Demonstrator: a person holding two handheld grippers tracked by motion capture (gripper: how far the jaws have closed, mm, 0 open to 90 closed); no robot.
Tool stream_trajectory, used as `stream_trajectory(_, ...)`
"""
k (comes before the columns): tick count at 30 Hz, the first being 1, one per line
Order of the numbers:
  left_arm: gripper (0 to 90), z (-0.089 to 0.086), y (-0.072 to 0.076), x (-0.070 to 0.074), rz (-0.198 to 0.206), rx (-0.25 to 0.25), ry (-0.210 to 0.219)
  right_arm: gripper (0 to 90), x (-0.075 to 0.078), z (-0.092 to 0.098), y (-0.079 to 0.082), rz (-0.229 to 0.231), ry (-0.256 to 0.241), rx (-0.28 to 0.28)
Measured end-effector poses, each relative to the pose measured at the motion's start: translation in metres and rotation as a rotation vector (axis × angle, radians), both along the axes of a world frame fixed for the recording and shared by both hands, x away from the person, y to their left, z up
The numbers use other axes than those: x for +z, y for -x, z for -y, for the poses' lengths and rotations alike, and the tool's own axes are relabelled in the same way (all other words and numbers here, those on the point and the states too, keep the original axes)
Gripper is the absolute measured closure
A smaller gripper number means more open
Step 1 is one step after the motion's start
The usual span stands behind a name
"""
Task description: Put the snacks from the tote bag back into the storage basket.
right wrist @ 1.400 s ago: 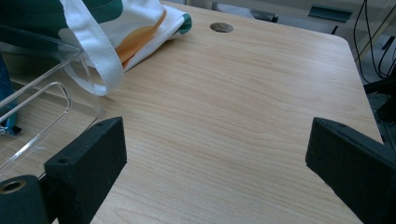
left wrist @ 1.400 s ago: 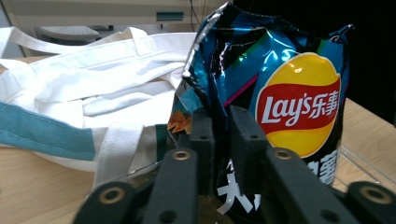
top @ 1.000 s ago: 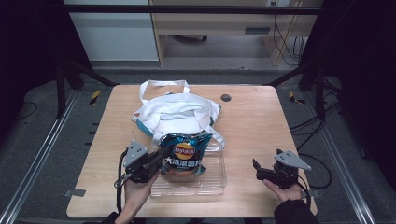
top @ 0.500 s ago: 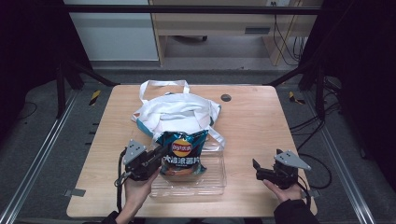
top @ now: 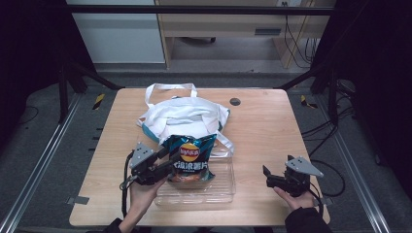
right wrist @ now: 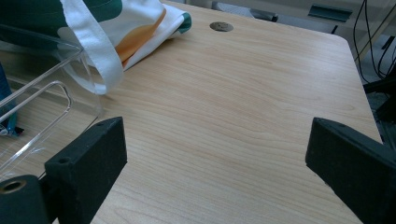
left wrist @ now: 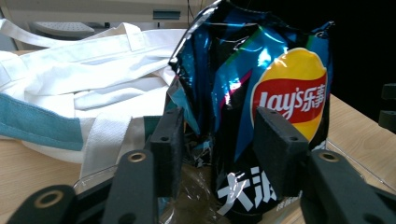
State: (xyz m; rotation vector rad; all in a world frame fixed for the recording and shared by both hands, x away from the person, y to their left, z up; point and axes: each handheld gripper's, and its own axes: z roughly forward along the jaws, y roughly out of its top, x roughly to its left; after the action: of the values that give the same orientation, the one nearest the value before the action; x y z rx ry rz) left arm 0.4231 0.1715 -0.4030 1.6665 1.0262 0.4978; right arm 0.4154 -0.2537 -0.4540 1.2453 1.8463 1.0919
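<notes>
A blue Lay's chip bag stands upright in the left part of a clear plastic tray. My left gripper comes in from the left and is shut on the bag's crumpled left side. In the left gripper view the two jaws pinch the foil of the chip bag, with the left gripper low on it. My right gripper is held open just above the table, right of the tray, with nothing in it. The right gripper faces bare wood.
A white tote bag with teal trim lies behind the tray, one strap draped over the tray's far corner. A dark round hole sits in the tabletop at the back. Black frame posts flank the table.
The chip bag has risen slightly and stands a little more upright in my left gripper. The right gripper has stayed where it was.
</notes>
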Motion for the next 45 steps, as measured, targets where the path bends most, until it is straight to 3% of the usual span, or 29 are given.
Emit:
stream_trajectory(4, 39.1, -0.001, 0.003, 0.002, 0.0, 0.01, -0.022, 5.6, 0.0, 0.0, 0.0, -0.001, -0.001, -0.001)
stream_trajectory(14, 25.6, -0.012, 0.012, 0.006, 0.018, -0.008, -0.032, 5.6, 0.001, 0.001, 0.001, 0.003, -0.006, -0.003)
stream_trajectory(23, 22.8, -0.037, 0.015, 0.0, 0.034, 0.019, -0.036, 5.5, 0.001, 0.002, 0.001, 0.006, -0.008, -0.006)
stream_trajectory(32, 22.5, -0.07, 0.02, -0.015, 0.052, 0.09, -0.104, 5.5, 0.001, 0.004, 0.002, 0.004, -0.009, -0.013)
stream_trajectory(37, 23.0, -0.085, 0.017, -0.027, 0.041, 0.137, -0.129, 5.5, 0.001, 0.004, 0.002, 0.004, -0.008, -0.015)
stream_trajectory(41, 23.0, -0.096, 0.003, -0.036, 0.001, 0.189, -0.178, 5.4, 0.0, 0.005, 0.001, 0.006, 0.0, -0.018)
stream_trajectory(45, 23.2, -0.106, -0.008, -0.044, -0.047, 0.228, -0.17, 5.3, -0.001, 0.007, 0.0, -0.003, 0.001, -0.028)
